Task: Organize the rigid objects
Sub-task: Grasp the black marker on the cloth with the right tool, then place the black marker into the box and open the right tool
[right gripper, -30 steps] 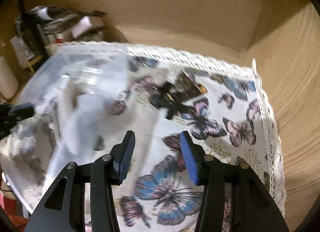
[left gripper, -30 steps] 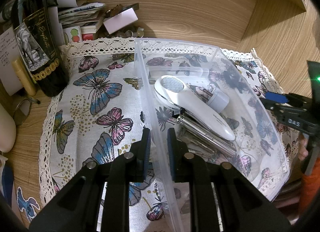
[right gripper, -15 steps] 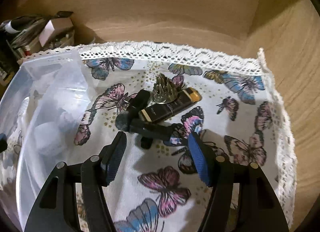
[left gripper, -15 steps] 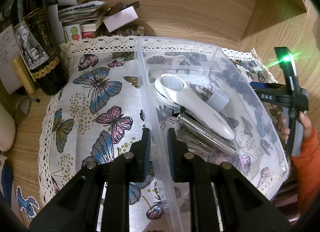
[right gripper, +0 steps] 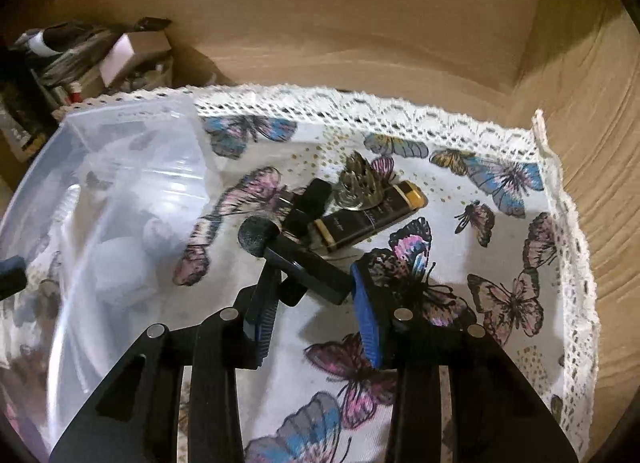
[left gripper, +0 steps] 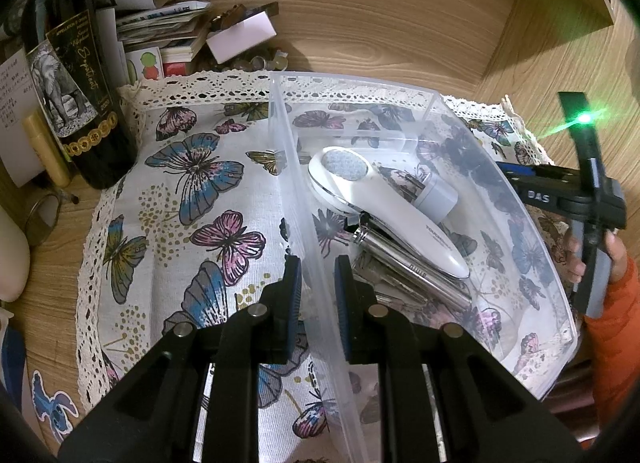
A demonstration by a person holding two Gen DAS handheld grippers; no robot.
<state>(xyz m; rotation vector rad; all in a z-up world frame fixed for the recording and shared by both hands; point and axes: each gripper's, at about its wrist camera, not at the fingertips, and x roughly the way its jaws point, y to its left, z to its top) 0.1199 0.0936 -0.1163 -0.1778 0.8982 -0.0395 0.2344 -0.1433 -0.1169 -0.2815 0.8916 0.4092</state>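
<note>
- The left hand-held gripper (left gripper: 316,287) is clamped on the left wall of the clear plastic bin (left gripper: 472,131), one pad on each side of it; the bin rests on the butterfly-print cloth (left gripper: 192,199) that covers the wooden tabletop (left gripper: 380,23).
- Inside the bin lie a white handheld device (left gripper: 384,211), a silver metal tube (left gripper: 412,263) partly under it, and a small pale cap-like piece (left gripper: 436,195) just beside it.
- The right hand-held gripper (right gripper: 316,303) has just been closing; its jaws straddle the near end of a black microphone-like gadget (right gripper: 304,263) with a round foam head, the pads at or very near its sides; whether they press on it cannot be told.
- That gadget lies on the cloth to the right of the bin, touching a black-and-gold rectangular case (right gripper: 368,215); a spiky metal piece (right gripper: 360,183) sits against the case.
- A dark wine bottle (left gripper: 76,103) stands at the cloth's left edge, near stacked papers (left gripper: 160,23).
</note>
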